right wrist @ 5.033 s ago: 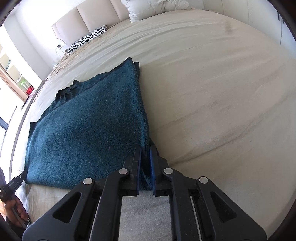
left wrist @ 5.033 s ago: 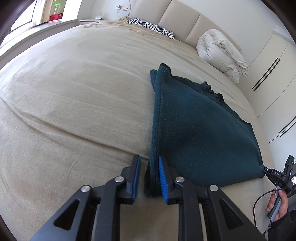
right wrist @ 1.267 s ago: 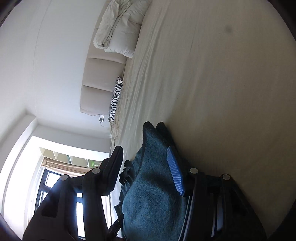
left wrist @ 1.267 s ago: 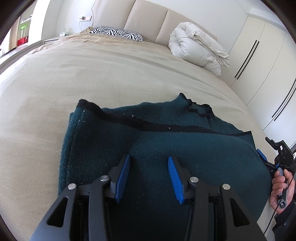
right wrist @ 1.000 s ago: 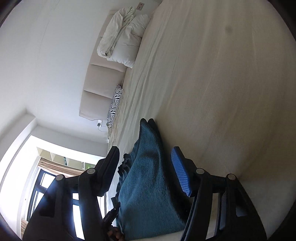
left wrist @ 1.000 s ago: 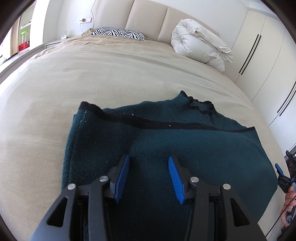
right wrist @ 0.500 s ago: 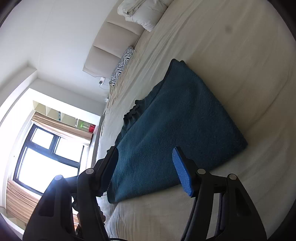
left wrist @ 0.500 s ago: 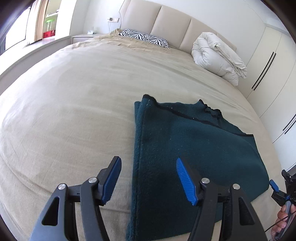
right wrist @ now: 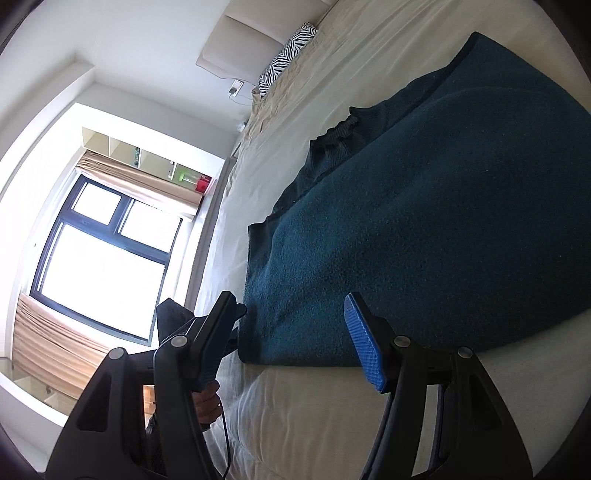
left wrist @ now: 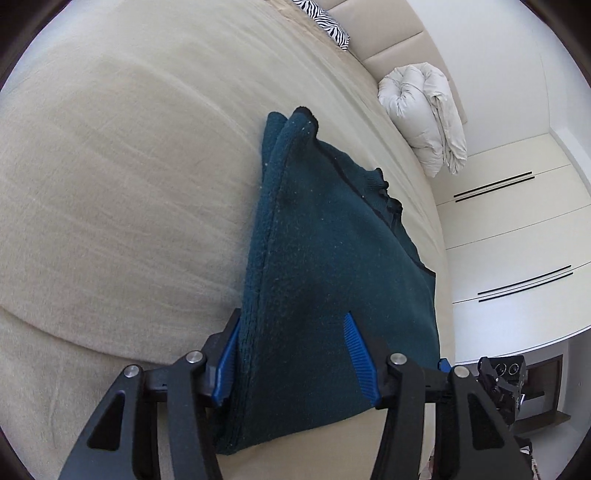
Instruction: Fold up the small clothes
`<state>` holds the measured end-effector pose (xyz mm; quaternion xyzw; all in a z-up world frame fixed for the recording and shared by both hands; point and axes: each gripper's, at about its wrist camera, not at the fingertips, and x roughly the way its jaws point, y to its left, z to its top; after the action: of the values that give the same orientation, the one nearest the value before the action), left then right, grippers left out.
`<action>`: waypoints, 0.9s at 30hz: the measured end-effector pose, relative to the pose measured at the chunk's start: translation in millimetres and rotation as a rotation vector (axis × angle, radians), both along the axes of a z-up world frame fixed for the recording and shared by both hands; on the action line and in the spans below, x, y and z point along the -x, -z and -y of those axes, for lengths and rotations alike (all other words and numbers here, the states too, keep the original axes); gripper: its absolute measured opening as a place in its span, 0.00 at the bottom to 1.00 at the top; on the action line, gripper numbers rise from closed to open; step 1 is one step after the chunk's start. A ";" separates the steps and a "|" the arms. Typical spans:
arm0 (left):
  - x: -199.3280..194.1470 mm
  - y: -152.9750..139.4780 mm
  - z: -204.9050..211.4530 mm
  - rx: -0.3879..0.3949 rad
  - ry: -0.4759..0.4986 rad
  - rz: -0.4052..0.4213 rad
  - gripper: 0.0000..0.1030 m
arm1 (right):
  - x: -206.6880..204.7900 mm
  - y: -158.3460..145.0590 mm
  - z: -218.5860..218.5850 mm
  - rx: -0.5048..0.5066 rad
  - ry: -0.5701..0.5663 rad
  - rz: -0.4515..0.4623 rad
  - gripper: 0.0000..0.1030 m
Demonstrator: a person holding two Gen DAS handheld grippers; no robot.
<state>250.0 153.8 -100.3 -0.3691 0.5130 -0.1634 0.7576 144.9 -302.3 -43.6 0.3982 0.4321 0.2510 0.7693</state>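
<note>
A dark teal knitted sweater (left wrist: 332, 258) lies folded on the beige bed (left wrist: 110, 184); it also shows in the right wrist view (right wrist: 443, 229). My left gripper (left wrist: 291, 350) is open, its jaws standing around the sweater's near left folded edge, with the left pad against the cloth. My right gripper (right wrist: 291, 332) is open and empty, its jaws straddling the sweater's near corner just above the bed edge. The collar (right wrist: 340, 129) lies at the far side.
A rolled white duvet (left wrist: 424, 114) and a zebra pillow (left wrist: 325, 22) lie by the headboard. White wardrobes (left wrist: 517, 240) stand to the right. A window (right wrist: 99, 258) is on the left in the right wrist view. The other gripper shows at the bed edge (left wrist: 502, 384).
Both grippers let go of the sweater and opened after folding it. In the last half second my left gripper came down around the sweater's left edge; the right one swung toward the near corner.
</note>
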 end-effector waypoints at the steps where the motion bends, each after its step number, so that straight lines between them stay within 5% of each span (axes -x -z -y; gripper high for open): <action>1: -1.0 1.3 -0.4 0.025 0.001 -0.011 0.54 | -5.4 -1.6 -6.5 -0.005 -0.012 -0.002 0.59; 5: 1.8 13.6 -6.3 0.176 -0.020 -0.055 0.44 | -29.4 -6.3 -39.1 -0.007 -0.082 -0.014 0.59; 9: 3.4 19.6 -3.9 0.146 -0.027 -0.073 0.15 | -59.7 -3.2 -81.9 0.007 -0.162 -0.029 0.59; 18: 9.6 2.4 -7.7 0.154 -0.046 -0.009 0.13 | -112.7 32.3 -134.8 0.025 -0.223 -0.150 0.63; 27: -3.4 -70.6 47.8 0.062 0.071 0.137 0.13 | -121.6 44.6 -76.4 -0.163 -0.146 -0.150 0.63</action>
<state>253.4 105.9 -29.7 -0.3623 0.4675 -0.2307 0.7727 266.5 -225.9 -88.1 0.4444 0.4945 0.3101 0.6795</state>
